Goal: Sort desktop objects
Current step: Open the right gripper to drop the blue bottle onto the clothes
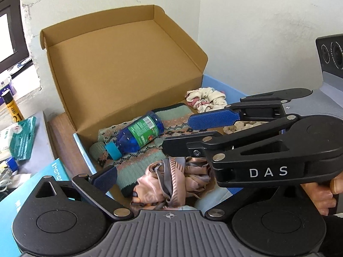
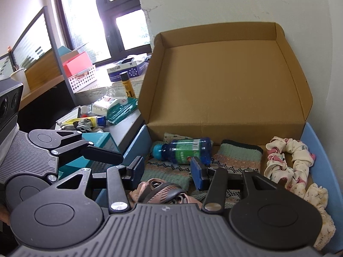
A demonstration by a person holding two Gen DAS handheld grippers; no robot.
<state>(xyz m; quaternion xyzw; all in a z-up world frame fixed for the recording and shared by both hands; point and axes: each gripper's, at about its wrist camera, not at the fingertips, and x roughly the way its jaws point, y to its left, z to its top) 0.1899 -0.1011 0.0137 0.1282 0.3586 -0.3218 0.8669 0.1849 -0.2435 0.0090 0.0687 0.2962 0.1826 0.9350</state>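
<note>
An open cardboard box [image 1: 120, 64] [image 2: 225, 81] holds a blue bottle [image 1: 137, 136] [image 2: 186, 150] lying on knitted socks [image 1: 133, 160] [image 2: 238, 156], a pink patterned cloth [image 1: 171, 184] [image 2: 163, 190] and white scrunchies [image 1: 206, 99] [image 2: 287, 162]. My left gripper [image 1: 158, 182] is open over the pink cloth; only its left finger shows, the right one is hidden behind the other gripper. My right gripper [image 2: 167, 171] [image 1: 193, 130] is open and empty, just in front of the bottle, above the cloth and socks.
To the left of the box lie a teal packet [image 1: 21, 137] [image 2: 122, 110], a teal carton [image 1: 32, 192] [image 2: 96, 150], a yellow-black can [image 1: 11, 107] [image 2: 127, 84], tubes and small boxes. The wall stands right behind the box lid.
</note>
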